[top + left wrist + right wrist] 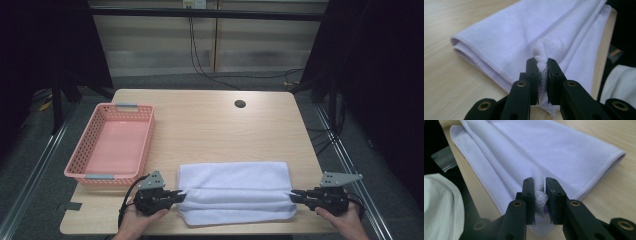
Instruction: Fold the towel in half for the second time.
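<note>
The table (pixel 210 125) carries a pink basket (pixel 112 142) at its left and a white towel (pixel 235 187) lying folded along the near edge, well apart from the basket's inside. The step in hand looks like folding: a fold of the towel has been laid over. The left hand-held gripper (pixel 541 66) is clamped on the towel's left end, the right hand-held gripper (pixel 539 185) on its right end, cloth bunched between the jaws. Next, I judge, both must let go cleanly or lift together for another fold, keeping edges aligned.
</note>
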{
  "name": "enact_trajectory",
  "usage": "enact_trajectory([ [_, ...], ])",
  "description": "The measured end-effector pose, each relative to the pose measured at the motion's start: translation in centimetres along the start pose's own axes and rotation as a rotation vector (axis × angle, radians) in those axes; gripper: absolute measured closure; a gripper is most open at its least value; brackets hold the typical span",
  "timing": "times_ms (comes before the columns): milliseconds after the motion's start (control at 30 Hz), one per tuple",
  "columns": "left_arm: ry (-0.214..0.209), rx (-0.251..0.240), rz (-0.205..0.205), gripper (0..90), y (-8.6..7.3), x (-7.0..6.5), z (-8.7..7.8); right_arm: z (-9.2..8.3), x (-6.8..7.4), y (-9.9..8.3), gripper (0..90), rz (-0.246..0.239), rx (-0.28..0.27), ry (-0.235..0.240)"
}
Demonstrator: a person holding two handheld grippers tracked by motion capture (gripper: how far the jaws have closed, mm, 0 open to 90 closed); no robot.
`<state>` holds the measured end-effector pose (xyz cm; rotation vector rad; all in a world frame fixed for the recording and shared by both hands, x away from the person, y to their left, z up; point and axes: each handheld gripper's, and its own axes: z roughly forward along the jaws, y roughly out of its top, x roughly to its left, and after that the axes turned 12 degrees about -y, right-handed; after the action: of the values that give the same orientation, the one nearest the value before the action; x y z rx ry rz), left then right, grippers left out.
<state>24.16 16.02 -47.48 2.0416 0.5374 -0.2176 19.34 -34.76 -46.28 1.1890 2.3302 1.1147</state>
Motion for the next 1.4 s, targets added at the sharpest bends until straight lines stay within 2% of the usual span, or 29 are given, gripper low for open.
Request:
enact_trajectory([
  [33,-0.012,-0.007,-0.008,82.0,-0.1,-0.1,-0.1,-0.1,0.1,-0.1,77.6,-0.009,0.010,-0.007],
  [167,-0.039,-0.017,0.005,79.0,-0.4,-0.7,-0.8,-0.8,0.4,-0.9,74.6,-0.002,0.024,0.029],
  [300,-0.072,0.006,0.000,78.6,-0.8,-1.1,-1.3,-1.3,0.8,-1.4,70.7,0.001,0.028,0.031],
  [400,-0.087,0.002,-0.003,74.2,-1.2,-1.4,-1.8,-1.8,1.0,-1.9,66.1,0.010,0.021,0.019],
  [533,-0.084,-0.070,-0.015,65.2,-0.9,-1.2,-2.7,-2.3,0.6,-1.4,62.1,0.039,-0.022,0.008],
  [567,-0.066,-0.075,-0.017,61.3,-0.6,-1.0,-2.8,-2.0,0.4,-1.0,60.4,0.042,-0.029,-0.006],
  [700,-0.015,-0.063,-0.048,58.2,0.8,1.1,-2.0,-0.7,0.4,-0.2,54.5,0.044,-0.010,-0.042],
  [733,-0.017,-0.040,-0.049,58.2,1.3,1.9,-1.6,-0.2,0.4,0.1,53.5,0.044,-0.004,-0.051],
  [800,0.014,-0.004,-0.071,57.9,2.2,3.5,-0.3,1.1,0.4,0.8,50.9,0.041,0.016,-0.056],
  [867,0.011,0.029,-0.073,56.4,2.8,4.6,0.8,2.5,0.5,1.3,48.9,0.040,0.037,-0.059],
  [900,0.042,0.037,-0.067,54.8,3.0,5.1,1.3,4.1,0.7,1.8,44.8,0.031,0.066,-0.064],
  [933,0.051,0.046,-0.071,54.8,3.2,5.7,1.7,4.1,0.7,1.8,44.8,0.031,0.066,-0.064],
  [967,0.043,0.047,-0.082,54.4,3.2,6.2,1.9,4.9,0.8,2.0,43.7,0.024,0.085,-0.071],
  [1000,0.059,0.054,-0.092,55.6,3.1,6.5,2.1,5.6,1.1,2.2,43.5,0.013,0.098,-0.067],
  [1033,0.061,0.094,-0.090,65.1,3.0,6.6,2.2,6.8,1.7,2.4,42.8,-0.030,0.125,-0.087],
  [1067,0.077,0.129,-0.071,65.1,2.8,6.5,2.5,6.8,1.7,2.4,42.8,-0.030,0.125,-0.087],
  [1100,0.096,0.129,-0.055,71.9,2.6,6.4,2.6,7.3,2.2,2.3,47.9,-0.084,0.137,-0.119],
  [1133,0.105,0.125,-0.057,71.9,2.6,6.4,2.7,7.3,2.2,2.3,47.9,-0.084,0.137,-0.119],
  [1167,0.112,0.129,-0.050,79.8,2.6,6.5,2.8,7.1,2.3,2.1,55.6,-0.092,0.139,-0.144],
  [1233,0.104,0.130,-0.048,82.3,2.6,6.6,3.3,7.0,2.3,2.1,58.5,-0.099,0.137,-0.158],
  [1300,0.118,0.139,-0.026,83.9,2.8,6.3,3.8,6.8,2.3,2.0,65.0,-0.100,0.144,-0.167],
  [1400,0.103,0.120,-0.045,83.6,3.0,6.6,4.1,6.6,1.8,1.9,67.8,-0.084,0.142,-0.158],
])
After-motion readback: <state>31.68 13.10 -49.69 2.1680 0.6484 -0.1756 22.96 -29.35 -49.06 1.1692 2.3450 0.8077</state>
